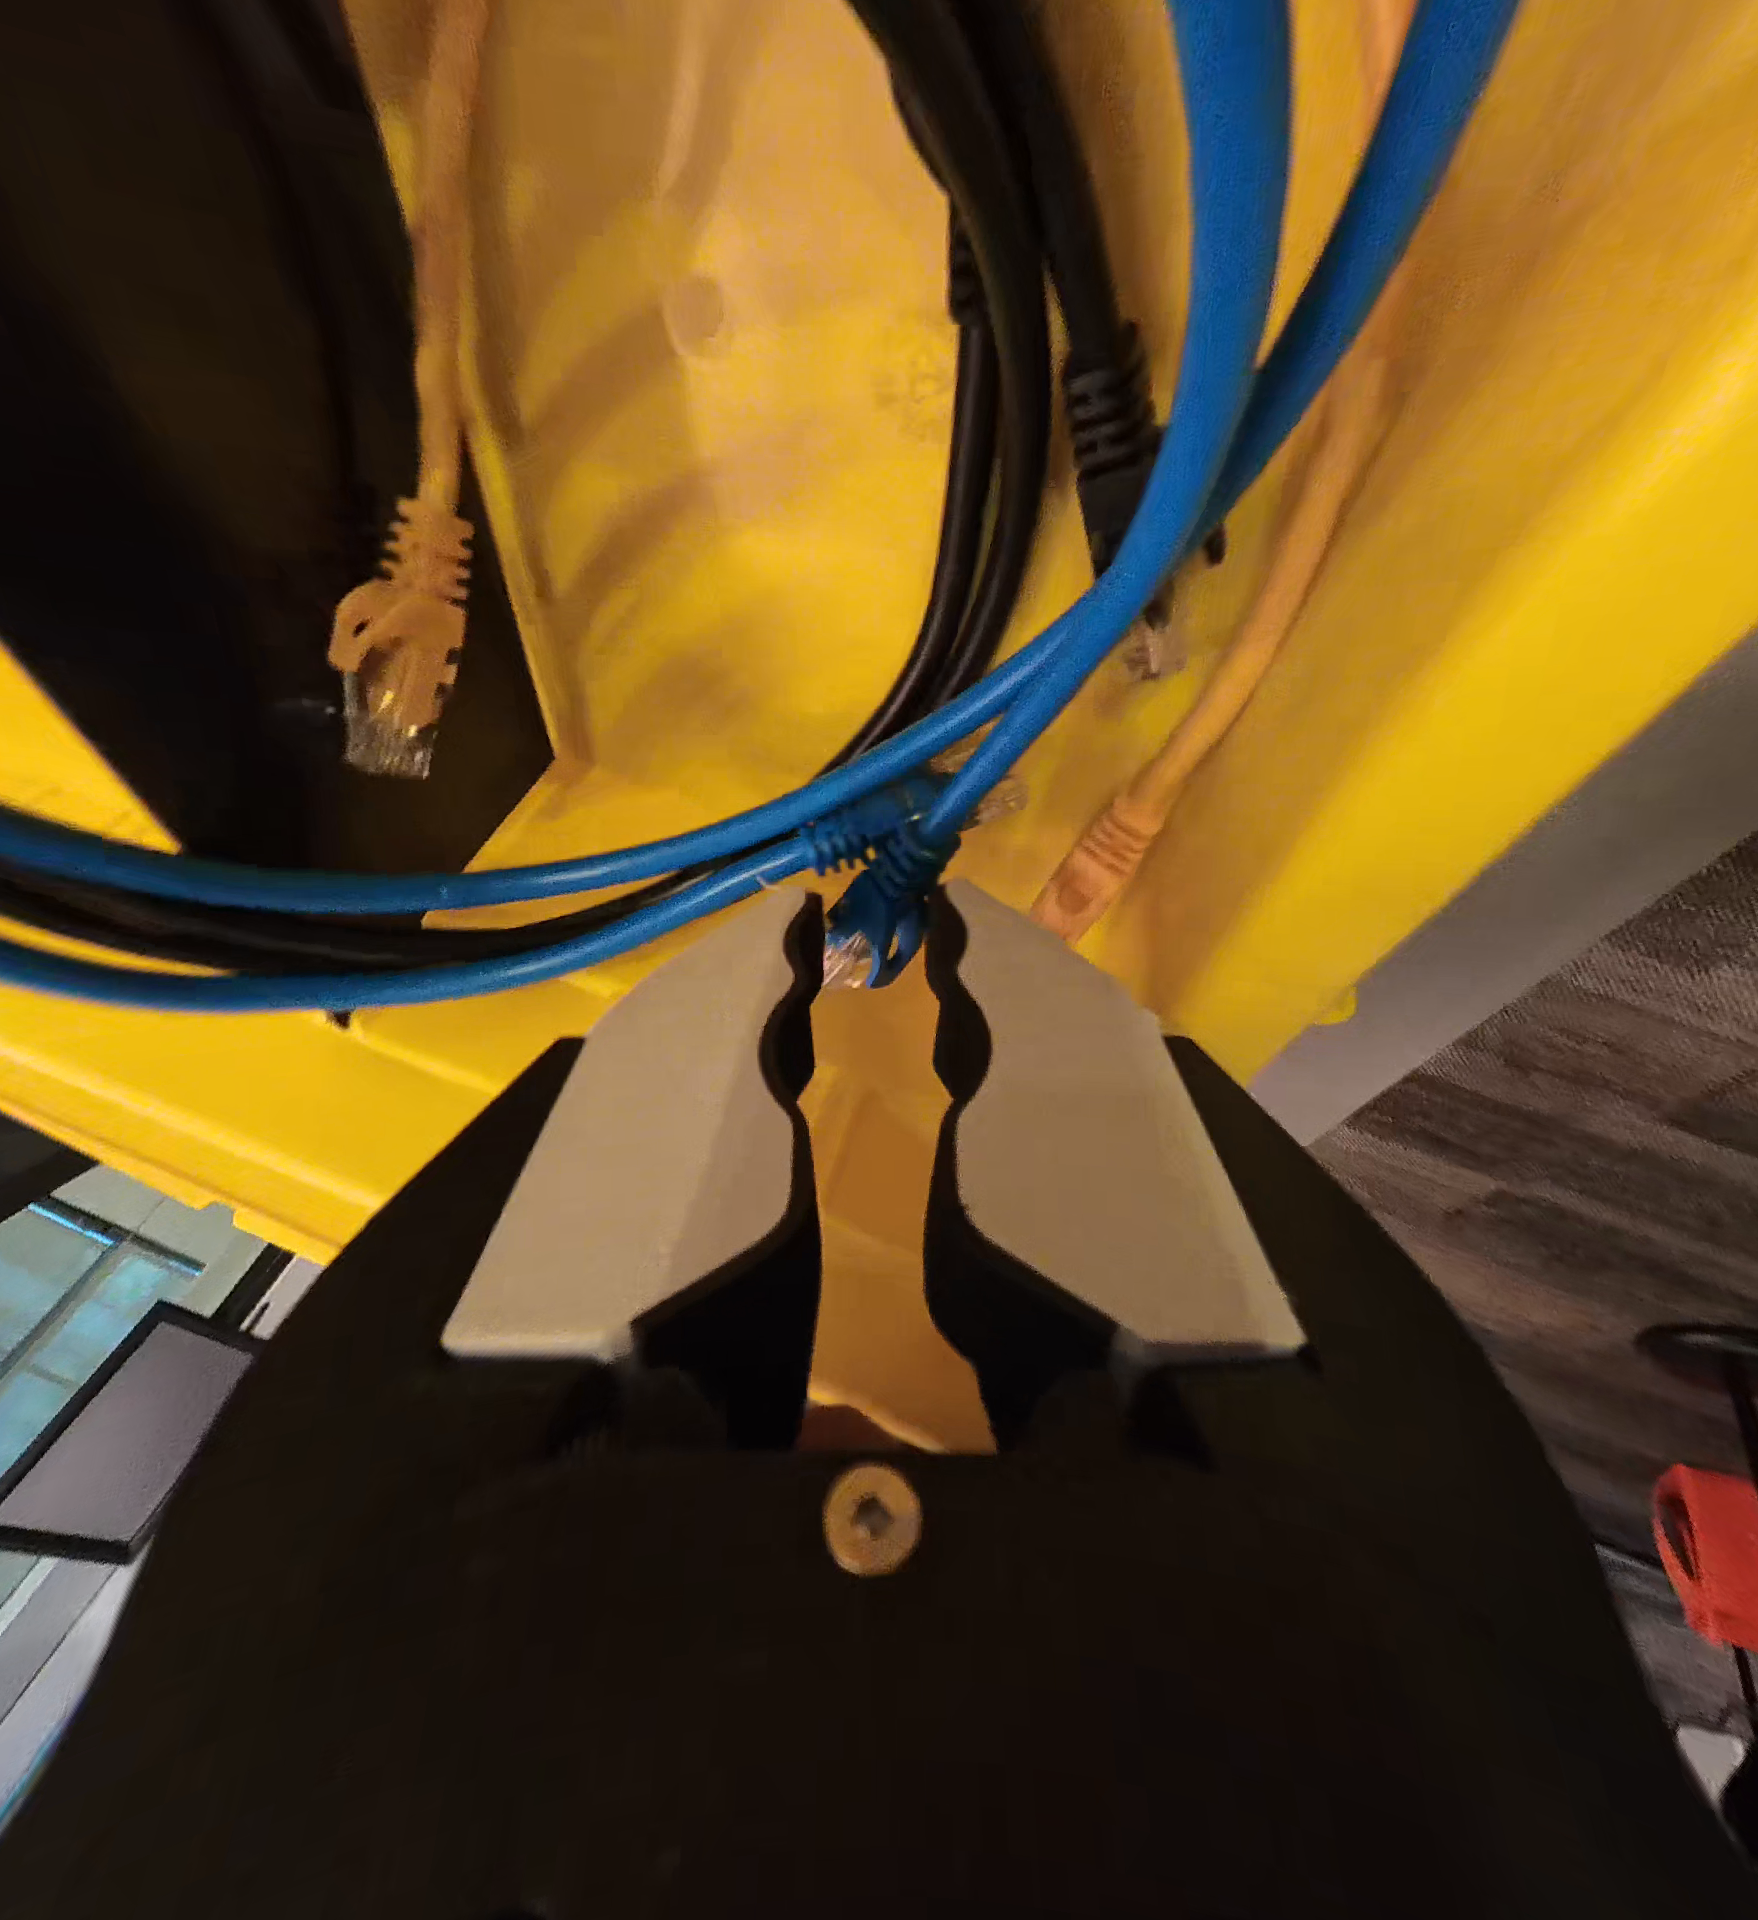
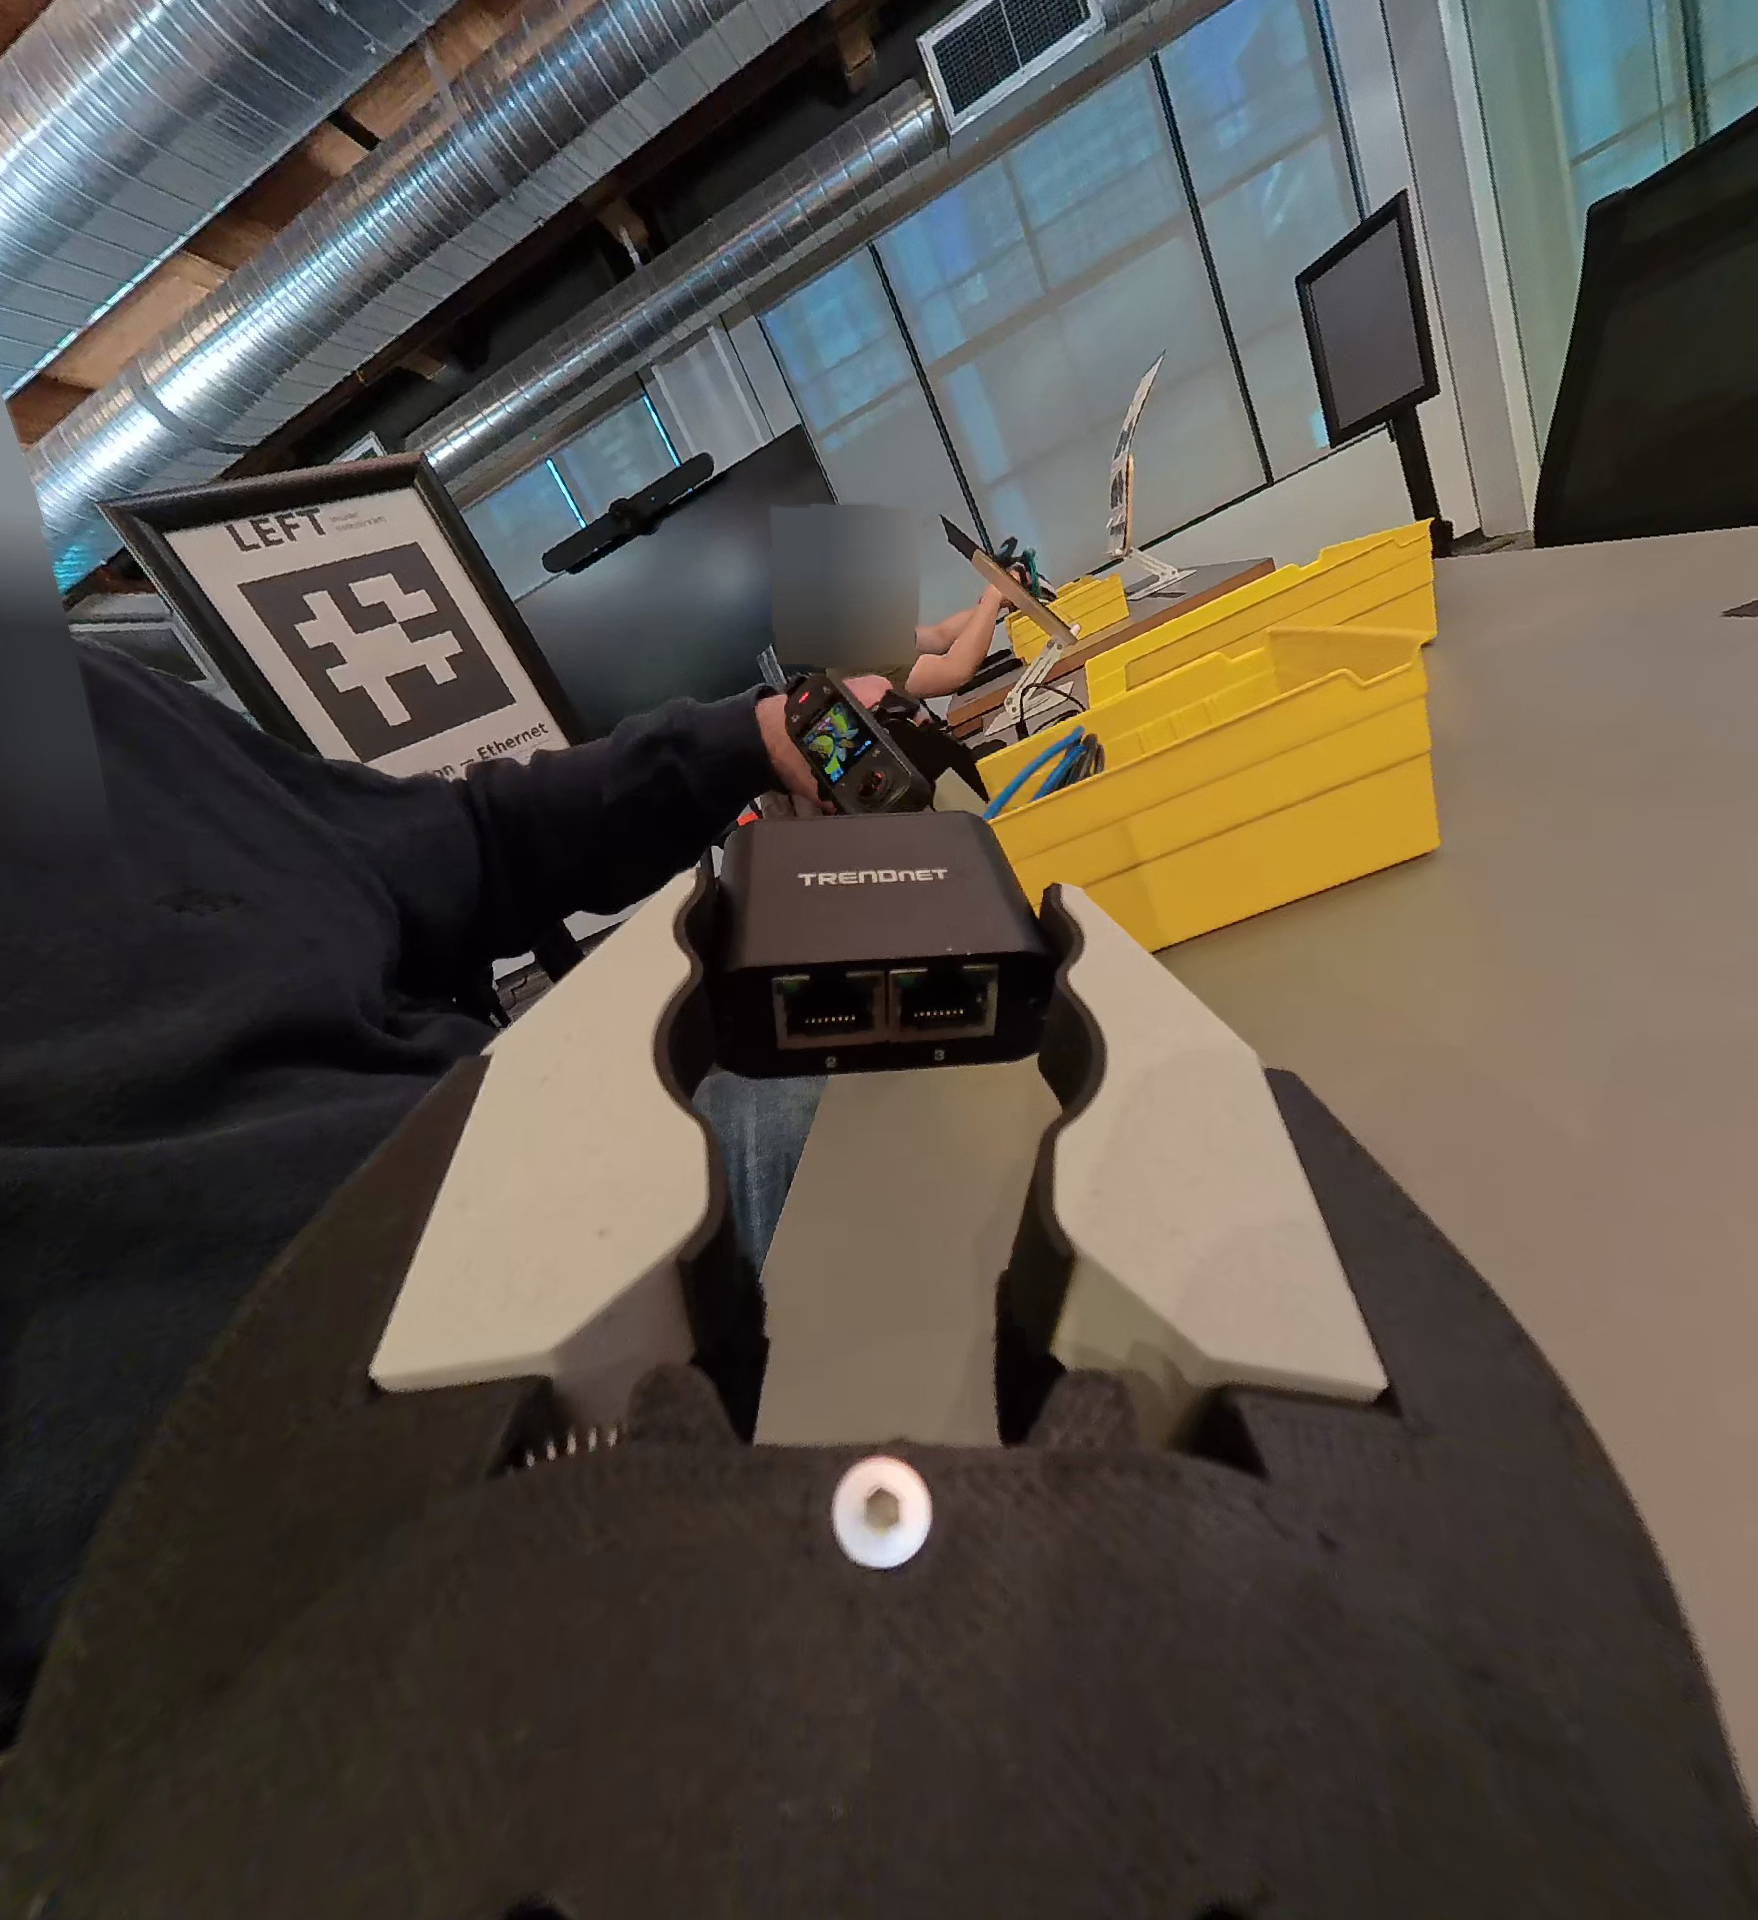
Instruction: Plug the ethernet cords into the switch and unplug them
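In the left wrist view my left gripper [image 1: 870, 925] reaches into a yellow bin [image 1: 709, 364] of ethernet cords. Its jaws stand narrow, closed on a blue ethernet plug [image 1: 885, 914] whose clear tip points at the camera. The blue cords [image 1: 542, 883] loop left and up. In the right wrist view my right gripper [image 2: 875, 914] is shut on a small black switch [image 2: 870, 894], held above the table edge. Two empty ports [image 2: 825, 1006] face the camera. The left gripper's body [image 2: 854, 748] shows beyond the switch, at the bin [image 2: 1270, 810].
Black cords [image 1: 1109, 416] and yellow cords with plugs [image 1: 397, 665] also lie in the bin. The bin sits on a grey table [image 2: 1529, 1039], with more yellow bins behind. A framed sign [image 2: 366, 623] stands at the left. A person sits at a far desk. Left tips to right tips: about 45 centimetres.
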A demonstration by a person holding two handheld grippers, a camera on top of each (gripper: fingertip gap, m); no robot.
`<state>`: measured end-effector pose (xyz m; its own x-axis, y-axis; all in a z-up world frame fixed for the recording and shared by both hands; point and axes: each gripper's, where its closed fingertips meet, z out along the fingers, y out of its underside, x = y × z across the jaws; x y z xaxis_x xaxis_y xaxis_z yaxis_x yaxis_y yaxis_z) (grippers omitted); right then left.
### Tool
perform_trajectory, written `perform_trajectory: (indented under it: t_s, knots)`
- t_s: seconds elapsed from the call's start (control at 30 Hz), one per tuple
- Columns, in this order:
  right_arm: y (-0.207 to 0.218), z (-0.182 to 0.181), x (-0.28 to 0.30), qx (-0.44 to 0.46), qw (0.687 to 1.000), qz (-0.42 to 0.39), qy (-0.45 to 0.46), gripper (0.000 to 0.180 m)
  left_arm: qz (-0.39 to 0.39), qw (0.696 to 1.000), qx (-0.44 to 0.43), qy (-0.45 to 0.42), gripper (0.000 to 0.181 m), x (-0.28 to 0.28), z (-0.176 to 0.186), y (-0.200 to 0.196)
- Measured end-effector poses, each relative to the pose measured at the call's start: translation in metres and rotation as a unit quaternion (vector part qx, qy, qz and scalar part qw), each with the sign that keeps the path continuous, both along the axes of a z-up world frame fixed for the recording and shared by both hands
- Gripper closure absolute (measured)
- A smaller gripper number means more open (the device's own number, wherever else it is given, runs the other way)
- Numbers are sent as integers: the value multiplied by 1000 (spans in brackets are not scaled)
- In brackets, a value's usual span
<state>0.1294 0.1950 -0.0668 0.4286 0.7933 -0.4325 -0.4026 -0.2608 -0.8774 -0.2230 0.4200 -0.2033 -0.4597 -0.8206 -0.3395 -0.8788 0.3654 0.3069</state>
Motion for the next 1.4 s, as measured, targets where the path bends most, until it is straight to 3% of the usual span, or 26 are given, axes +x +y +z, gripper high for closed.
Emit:
perform_trajectory:
  t_s: [0.43,0.73,0.93,1.17,1.4]
  knots:
    - [2,-3,1,-1,1000,-6,-3,118,14,986,89,-140,162,1,74,-5]
    - [0,-1,4,4,1000,-11,-2,119,29,954,170,-244,163,19,160,-3]
    - [0,-1,7,7,1000,-19,-3,119,-38,941,189,-279,164,67,201,-26]
    - [-3,2,17,13,999,-40,-1,118,-207,937,149,-240,163,164,190,-78]
    - [0,-3,37,3,995,-95,-15,119,-321,930,92,-150,163,228,121,-108]
